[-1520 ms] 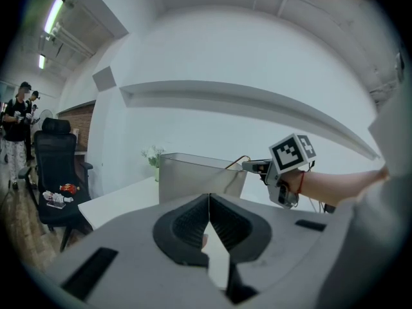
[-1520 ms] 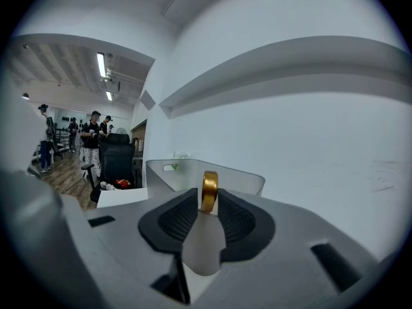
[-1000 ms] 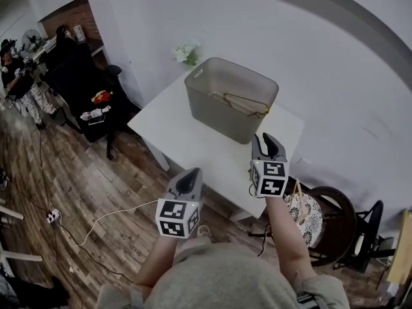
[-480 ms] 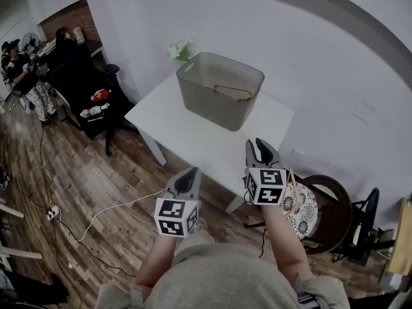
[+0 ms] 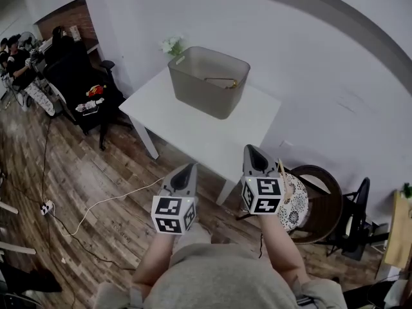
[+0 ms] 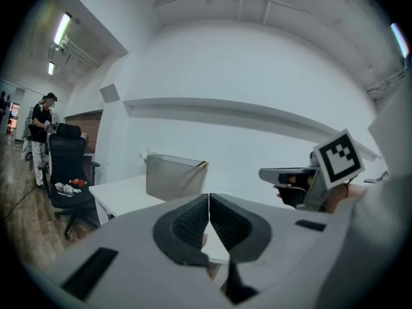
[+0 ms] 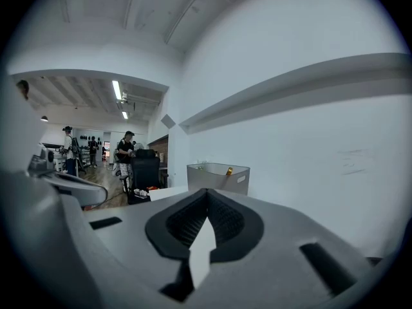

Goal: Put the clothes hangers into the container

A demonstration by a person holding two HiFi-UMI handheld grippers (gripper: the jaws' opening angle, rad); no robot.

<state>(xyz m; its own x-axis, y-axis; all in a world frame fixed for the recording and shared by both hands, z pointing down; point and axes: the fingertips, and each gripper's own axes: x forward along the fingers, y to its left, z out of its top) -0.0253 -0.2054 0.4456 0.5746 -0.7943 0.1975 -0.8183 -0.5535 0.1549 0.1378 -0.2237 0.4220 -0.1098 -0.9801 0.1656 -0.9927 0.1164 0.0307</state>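
Note:
A grey plastic container (image 5: pixel 205 89) stands at the far side of the white table (image 5: pixel 193 131). A gold clothes hanger (image 5: pixel 222 80) lies inside it, one end poking above the rim (image 6: pixel 202 165) (image 7: pixel 228 170). Both grippers hang short of the table's near edge, over the floor. My left gripper (image 5: pixel 188 168) is shut with nothing between its jaws (image 6: pixel 209 196). My right gripper (image 5: pixel 252 150) is also shut and empty (image 7: pixel 206 192). The container (image 6: pixel 172 176) (image 7: pixel 217 176) sits well ahead of both grippers.
A round dark chair (image 5: pixel 325 205) carrying a patterned bag (image 5: pixel 297 203) stands right of my right gripper. A black office chair (image 5: pixel 77 76) and people (image 5: pixel 19 63) are at the far left. A white cable (image 5: pixel 96 205) runs across the wood floor. Flowers (image 5: pixel 170 46) stand behind the container.
I have drawn back from the table: the container looks smaller and farther. Both grippers came off the table edge toward me and stay shut.

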